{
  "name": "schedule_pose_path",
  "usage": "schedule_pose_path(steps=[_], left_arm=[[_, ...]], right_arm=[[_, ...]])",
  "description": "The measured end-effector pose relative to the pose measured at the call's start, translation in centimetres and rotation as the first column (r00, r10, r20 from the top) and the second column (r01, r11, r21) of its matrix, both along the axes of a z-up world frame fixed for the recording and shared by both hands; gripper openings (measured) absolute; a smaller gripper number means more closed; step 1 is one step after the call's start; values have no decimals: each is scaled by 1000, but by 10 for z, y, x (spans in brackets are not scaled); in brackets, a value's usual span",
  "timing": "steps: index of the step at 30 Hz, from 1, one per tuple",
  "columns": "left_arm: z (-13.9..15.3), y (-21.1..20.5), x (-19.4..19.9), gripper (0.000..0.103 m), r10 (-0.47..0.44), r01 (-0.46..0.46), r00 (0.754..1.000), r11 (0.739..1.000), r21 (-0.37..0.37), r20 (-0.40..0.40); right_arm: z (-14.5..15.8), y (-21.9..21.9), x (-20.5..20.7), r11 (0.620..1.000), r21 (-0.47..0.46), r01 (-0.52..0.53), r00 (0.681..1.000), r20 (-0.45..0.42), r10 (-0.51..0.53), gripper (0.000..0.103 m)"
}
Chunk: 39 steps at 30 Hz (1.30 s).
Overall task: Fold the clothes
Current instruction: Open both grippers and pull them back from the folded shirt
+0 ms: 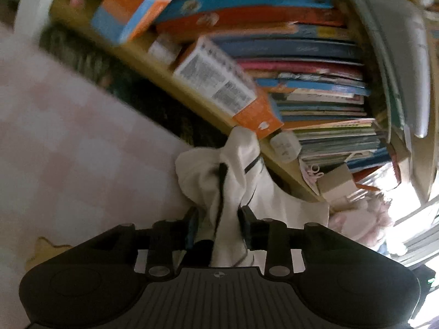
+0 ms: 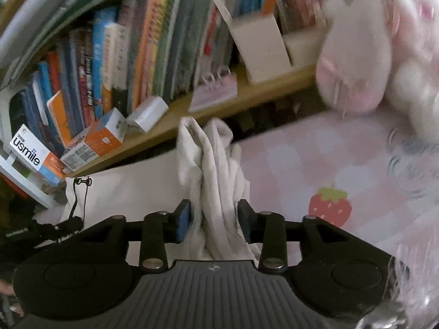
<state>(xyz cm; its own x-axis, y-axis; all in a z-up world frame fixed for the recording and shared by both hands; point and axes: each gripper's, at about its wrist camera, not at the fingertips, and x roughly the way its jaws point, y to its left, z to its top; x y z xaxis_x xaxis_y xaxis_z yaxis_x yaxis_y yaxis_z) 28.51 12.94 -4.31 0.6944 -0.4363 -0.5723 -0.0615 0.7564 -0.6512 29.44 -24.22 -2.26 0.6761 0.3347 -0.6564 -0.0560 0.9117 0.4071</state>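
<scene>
Both sets of jaws part-open, white garment [image 1: 219,181] bunched loosely between the pads of left gripper [image 1: 218,226] and right gripper [image 2: 214,223], no firm pinch visible. Lying on the pink checked bed sheet [image 2: 315,164] beside the bookshelf [image 2: 247,96]. Soft, light, floppy; best pinched at corners or hem.

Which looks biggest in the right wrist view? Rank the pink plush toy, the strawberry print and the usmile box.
1. pink plush toy
2. usmile box
3. strawberry print, though nearness leaves the last two unsure.
</scene>
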Motion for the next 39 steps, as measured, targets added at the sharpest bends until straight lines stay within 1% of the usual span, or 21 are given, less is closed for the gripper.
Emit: schedule_pose_path(steps=[4, 5, 8, 9, 11, 13, 15, 16, 17, 19, 20, 21, 22, 24, 26, 28, 32, 34, 39], left_arm=[[28, -6, -32, 42, -2, -6, 998, 992, 124, 65], [33, -8, -42, 46, -5, -5, 997, 990, 141, 76], [45, -19, -75, 51, -11, -9, 995, 980, 198, 100], [48, -25, -85, 54, -12, -11, 995, 973, 229, 100], [53, -37, -105, 65, -14, -16, 995, 956, 292, 100], [55, -50, -123, 68, -13, -23, 995, 933, 359, 97], [56, -62, -141, 76, -14, -27, 995, 912, 409, 96], [57, -66, -150, 80, -9, -33, 995, 905, 424, 97], [58, -69, -157, 81, 1, -44, 995, 902, 430, 100], [59, -75, -172, 84, 29, -73, 994, 897, 437, 106], [59, -77, -178, 87, 41, -85, 993, 893, 442, 110], [60, -79, -184, 88, 51, -99, 992, 887, 452, 117], [60, -82, -191, 91, 61, -112, 990, 880, 462, 124], [61, -88, -201, 94, 69, -128, 988, 861, 492, 137], [60, -94, -208, 97, 66, -132, 987, 847, 514, 145], [58, -100, -212, 99, 58, -128, 988, 837, 532, 146], [53, -110, -214, 100, 32, -114, 988, 807, 580, 150], [50, -112, -213, 100, 22, -104, 989, 798, 594, 143], [43, -112, -211, 100, 20, -89, 992, 803, 589, 123]], right_arm=[[24, 1, -29, 996, -92, -13, 996, 81, 21, 61], [28, 2, -38, 993, -116, -21, 995, 94, 32, 63], [36, 6, -67, 983, -181, -39, 990, 125, 63, 66], [37, 8, -76, 980, -196, -43, 989, 130, 70, 67], [40, 11, -95, 975, -218, -50, 987, 139, 82, 67], [43, 15, -111, 969, -241, -54, 985, 146, 91, 70], [46, 17, -128, 961, -270, -58, 983, 154, 102, 73], [46, 18, -136, 958, -281, -59, 982, 158, 107, 76], [47, 19, -144, 954, -292, -59, 980, 163, 111, 80], [48, 20, -160, 947, -314, -63, 978, 171, 122, 83], [48, 20, -167, 944, -324, -67, 976, 175, 129, 89], [48, 20, -174, 940, -335, -68, 974, 180, 134, 92], [48, 21, -181, 936, -344, -69, 973, 185, 139, 93], [46, 20, -193, 931, -359, -71, 970, 191, 148, 100], [43, 21, -201, 927, -368, -71, 970, 190, 150, 103], [39, 21, -205, 926, -370, -71, 973, 180, 147, 103], [30, 22, -209, 924, -376, -67, 978, 159, 136, 103], [27, 24, -209, 923, -379, -67, 980, 150, 133, 103], [22, 28, -206, 920, -385, -71, 981, 141, 135, 103]])
